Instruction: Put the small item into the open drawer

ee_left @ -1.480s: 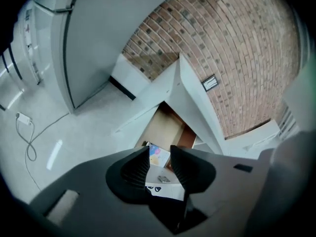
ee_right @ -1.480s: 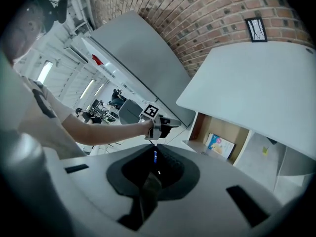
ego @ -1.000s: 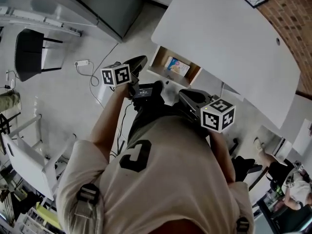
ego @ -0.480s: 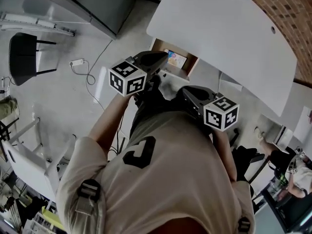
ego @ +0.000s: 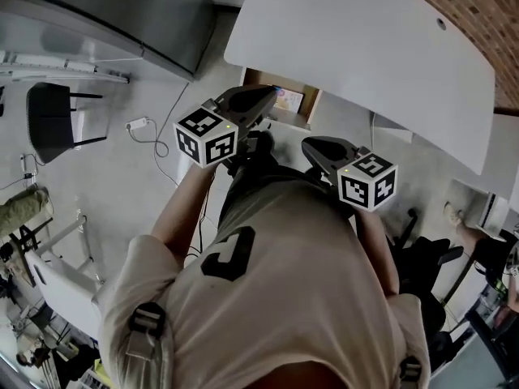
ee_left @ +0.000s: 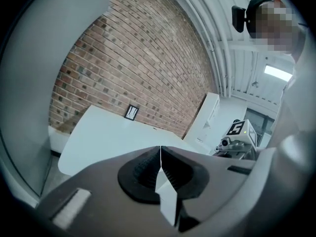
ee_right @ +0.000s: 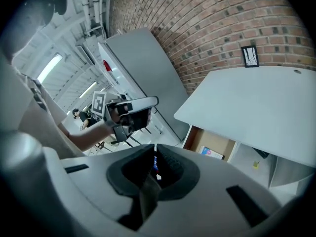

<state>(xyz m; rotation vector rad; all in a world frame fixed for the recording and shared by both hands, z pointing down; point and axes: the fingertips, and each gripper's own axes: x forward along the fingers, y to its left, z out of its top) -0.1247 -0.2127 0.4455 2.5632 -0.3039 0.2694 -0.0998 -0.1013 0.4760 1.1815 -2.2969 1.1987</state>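
Observation:
The open wooden drawer [ego: 258, 79] hangs under the white table [ego: 365, 47], and a colourful flat card [ego: 289, 100] lies in it. My left gripper [ego: 272, 95] is raised in front of the drawer, its jaws shut with nothing seen between them [ee_left: 160, 149]. My right gripper [ego: 309, 144] sits lower and to the right, pointing down toward the drawer [ee_right: 195, 132]. Its jaws [ee_right: 154, 147] are closed, and a small blue and red item [ee_right: 155, 164] shows in the slit between the pads. The left gripper [ee_right: 153, 101] also shows in the right gripper view.
A black chair [ego: 53, 120] and a power strip with its cable [ego: 138, 125] are on the floor at left. A grey cabinet [ego: 146, 14] stands at the back left, and an office chair base [ego: 422, 266] at right. A brick wall [ee_left: 138, 58] rises behind the table.
My left gripper has risen from low beside the drawer and rolled, so its marker cube is now larger in the head view. The right gripper has shifted slightly toward the drawer.

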